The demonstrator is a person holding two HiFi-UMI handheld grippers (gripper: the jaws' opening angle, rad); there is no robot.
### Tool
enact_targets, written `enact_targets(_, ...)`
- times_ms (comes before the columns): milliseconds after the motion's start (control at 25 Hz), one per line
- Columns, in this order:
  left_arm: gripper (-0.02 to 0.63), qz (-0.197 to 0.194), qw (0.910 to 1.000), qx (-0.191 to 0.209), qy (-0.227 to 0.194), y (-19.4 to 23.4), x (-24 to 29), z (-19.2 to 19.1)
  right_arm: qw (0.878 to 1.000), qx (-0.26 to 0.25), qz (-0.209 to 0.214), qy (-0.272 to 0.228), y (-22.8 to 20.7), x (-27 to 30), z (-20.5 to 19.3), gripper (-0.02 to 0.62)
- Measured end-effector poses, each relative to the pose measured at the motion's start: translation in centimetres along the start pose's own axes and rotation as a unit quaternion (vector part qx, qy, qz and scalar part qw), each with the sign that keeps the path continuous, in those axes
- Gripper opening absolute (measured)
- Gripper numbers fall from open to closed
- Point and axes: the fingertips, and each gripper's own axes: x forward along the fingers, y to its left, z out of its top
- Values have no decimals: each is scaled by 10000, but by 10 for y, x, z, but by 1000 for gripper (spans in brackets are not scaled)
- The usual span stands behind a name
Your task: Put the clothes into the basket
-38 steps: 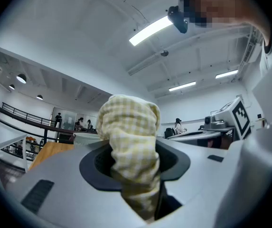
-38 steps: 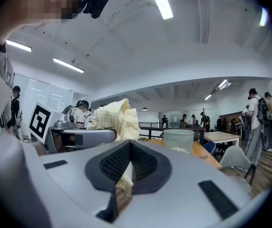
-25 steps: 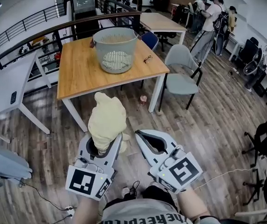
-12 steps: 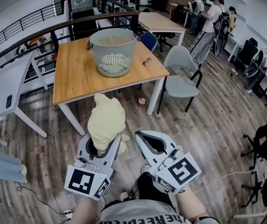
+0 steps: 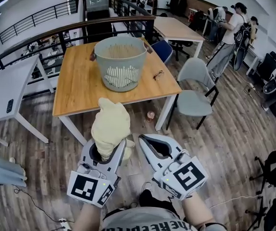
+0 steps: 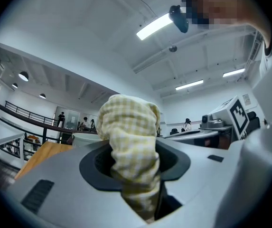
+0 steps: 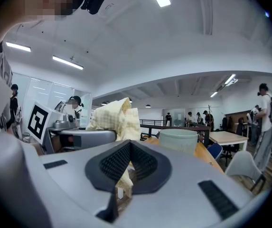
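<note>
A pale yellow checked cloth (image 5: 110,126) stands bunched up out of my left gripper (image 5: 106,146), which is shut on its lower part. In the left gripper view the cloth (image 6: 128,146) fills the hollow between the jaws of that gripper (image 6: 140,175). My right gripper (image 5: 141,138) is beside it, tips together. A tail of the cloth (image 7: 112,120) hangs just by the right gripper (image 7: 124,175); I cannot tell whether it is pinched. The grey-green slatted basket (image 5: 121,76) stands empty on the wooden table (image 5: 80,90) ahead, apart from both grippers.
Glasses (image 5: 158,74) lie on the table right of the basket. A grey chair (image 5: 193,85) and a blue chair (image 5: 163,49) stand at its right side, with a cup (image 5: 150,115) on the floor. A white table (image 5: 7,95) is at left. People (image 5: 229,28) stand far right.
Both grippers have moved level toward the wooden table, which now lies closer and more central in the head view. The hold on the cloth is unchanged.
</note>
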Motion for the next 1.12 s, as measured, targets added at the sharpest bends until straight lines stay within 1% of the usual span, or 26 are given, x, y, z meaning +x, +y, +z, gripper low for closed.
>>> enact_targets(400, 179, 268, 9996, 44, 71, -2, 85, -8, 9996, 37, 286, -19, -89, 16, -6, 9)
enact_targets(600, 179, 430, 9990, 99, 97, -12, 116, -13, 9988, 87, 479, -25, -122, 14, -11, 9)
enact_targets(840, 179, 588, 9981, 139, 113, -17, 137, -18, 9976, 140, 683, -38, -145, 16, -18, 9)
enact_targets(1120, 179, 646, 9976, 124, 236, -7, 141, -17, 9971, 292, 697, 5, -150, 24, -21, 9)
